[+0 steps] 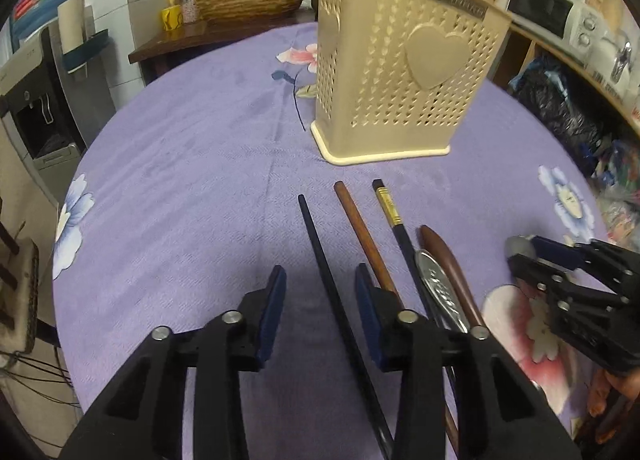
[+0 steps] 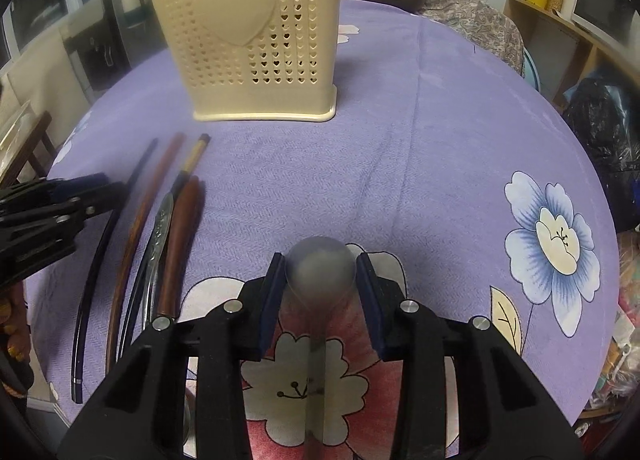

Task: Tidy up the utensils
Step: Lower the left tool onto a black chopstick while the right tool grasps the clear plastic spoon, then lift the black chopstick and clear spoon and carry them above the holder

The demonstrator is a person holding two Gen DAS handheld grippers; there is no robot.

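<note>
Over on the left, the left gripper [image 1: 320,284] hangs low over the table [image 1: 180,180] with its lilac flowered cloth, and its jaws stand apart, straddling a thin black chopstick [image 1: 320,252] that lies flat on the cloth. In the left wrist view neither blue pad touches that stick; there is a gap on both sides.

Just to the right of it lies a reddish-brown wooden chopstick [image 1: 360,232], its lower part passing under the right-hand pad. Next comes a black chopstick with a gold band [image 1: 390,208], then an embossed silver metal handle [image 1: 440,292], and touching that, a dark brown rounded wooden handle [image 1: 448,260]. All five lie side by side, roughly parallel, pointing towards the cream perforated plastic utensil holder with a raised heart [image 1: 400,72], which stands upright further back on the table, with brown sticks poking out of its top.

Moving right, the right gripper [image 2: 320,292] is down over the pink flower print, its jaws closed on the bowl of a grey metal spoon [image 2: 320,268]. Both pads sit against the bowl's edges and the spoon's stem runs back between the fingers. The spoon looks blurred, so its finer detail can't be made out.
</note>
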